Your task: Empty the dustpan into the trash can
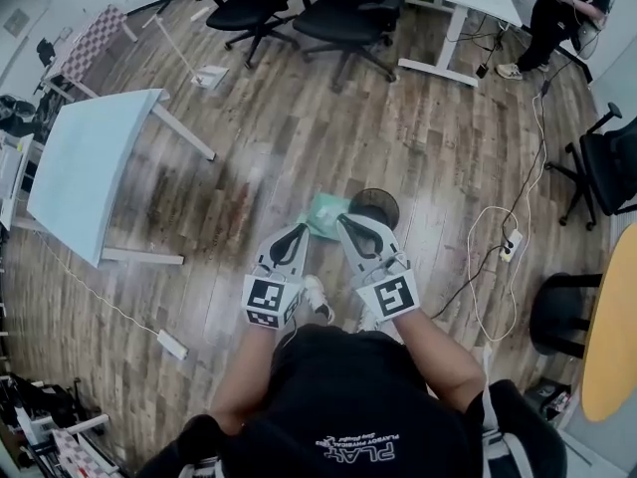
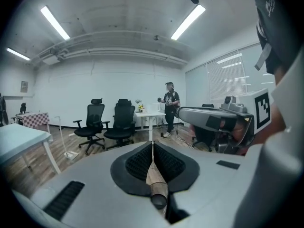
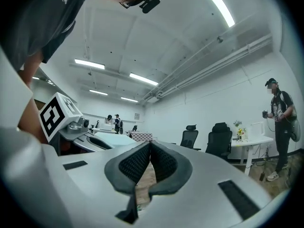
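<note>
A table is standing on the left of the wood floor. The left gripper is hovering with its jaws pressed together, gripping nothing. The green dustpan is lying on the floor just ahead of both grippers. The right gripper is also fully closed and empty, overlapping the dustpan's right edge in the head view. The black trash can is standing just beside the dustpan. Chairs are standing well beyond. A cable is trailing across the floor on the right.
</note>
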A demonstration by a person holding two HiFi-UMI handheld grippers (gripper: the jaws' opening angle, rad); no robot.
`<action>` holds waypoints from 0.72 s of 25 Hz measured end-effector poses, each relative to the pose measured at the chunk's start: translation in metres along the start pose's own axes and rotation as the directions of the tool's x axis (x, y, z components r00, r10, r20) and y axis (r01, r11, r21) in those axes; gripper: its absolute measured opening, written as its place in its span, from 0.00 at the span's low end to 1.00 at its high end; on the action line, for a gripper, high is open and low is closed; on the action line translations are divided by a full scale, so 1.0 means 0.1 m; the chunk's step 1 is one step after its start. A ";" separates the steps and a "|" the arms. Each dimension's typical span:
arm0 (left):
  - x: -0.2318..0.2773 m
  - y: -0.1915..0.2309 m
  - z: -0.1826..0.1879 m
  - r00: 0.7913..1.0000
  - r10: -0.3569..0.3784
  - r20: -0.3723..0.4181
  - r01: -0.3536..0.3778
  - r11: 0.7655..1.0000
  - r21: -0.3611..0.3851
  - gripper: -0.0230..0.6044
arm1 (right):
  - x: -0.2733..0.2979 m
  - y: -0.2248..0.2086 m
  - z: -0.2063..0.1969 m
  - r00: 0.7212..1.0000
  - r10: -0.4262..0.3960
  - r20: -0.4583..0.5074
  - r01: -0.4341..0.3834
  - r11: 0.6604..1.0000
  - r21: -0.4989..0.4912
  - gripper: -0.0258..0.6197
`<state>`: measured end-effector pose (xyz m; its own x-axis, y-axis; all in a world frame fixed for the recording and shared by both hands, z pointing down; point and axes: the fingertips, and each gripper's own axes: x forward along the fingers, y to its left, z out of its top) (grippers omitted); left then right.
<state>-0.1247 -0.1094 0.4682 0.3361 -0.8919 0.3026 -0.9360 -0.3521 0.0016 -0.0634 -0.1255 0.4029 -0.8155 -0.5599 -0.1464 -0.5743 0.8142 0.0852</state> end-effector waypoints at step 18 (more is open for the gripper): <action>0.66 0.94 -0.38 0.983 -0.165 -0.074 0.162 0.986 -0.048 0.08 | 0.80 -0.33 -0.63 0.963 -0.219 -0.160 0.225 0.974 0.023 0.08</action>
<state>-0.1941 -0.1908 0.5242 0.4774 -0.7978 0.3682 -0.8731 -0.4780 0.0962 -0.1142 -0.2073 0.4508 -0.6710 -0.7414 -0.0023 -0.7412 0.6707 0.0277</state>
